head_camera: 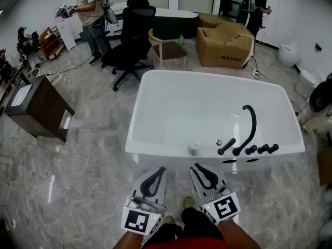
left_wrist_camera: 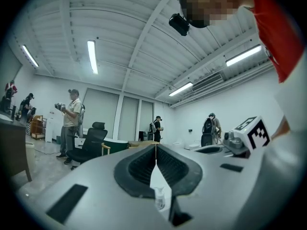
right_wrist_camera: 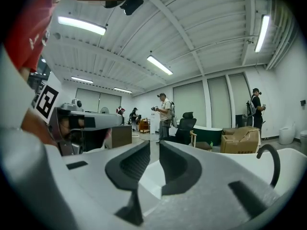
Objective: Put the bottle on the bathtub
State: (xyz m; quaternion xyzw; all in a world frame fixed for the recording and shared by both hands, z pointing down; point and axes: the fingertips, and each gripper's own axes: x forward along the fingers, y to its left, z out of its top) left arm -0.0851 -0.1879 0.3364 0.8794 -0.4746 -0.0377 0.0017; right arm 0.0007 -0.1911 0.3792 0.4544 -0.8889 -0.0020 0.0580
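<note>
Seemingly you are at the end of this one. In the head view the bottle [head_camera: 193, 148] stands upright on the near rim of the bathtub [head_camera: 155, 153], low in the middle of the frame, left of the black faucet spout [head_camera: 252, 122]. Neither claw touches it. By my reading the placing is done; if anything is left, it is only a check that the bottle sits steady on that narrow ledge.

Your left claw [head_camera: 161, 169] is at the bottom of the frame, left of centre, close to your body and short of the tub. Its own view shows the tips pressed together with nothing held. Your right claw [head_camera: 197, 166], just right of it, has its jaws a thin slit apart, and nothing is between them either.

The views differ usefully. Only the head view shows the bottle's footing on the rim and both claws clear of it. The left gripper view catches the bottle through the hollow under its closed tips, low in the frame and beyond the claw. The right gripper view misses the bottle entirely; it shows the spout at its right edge and people standing across the room.
</note>
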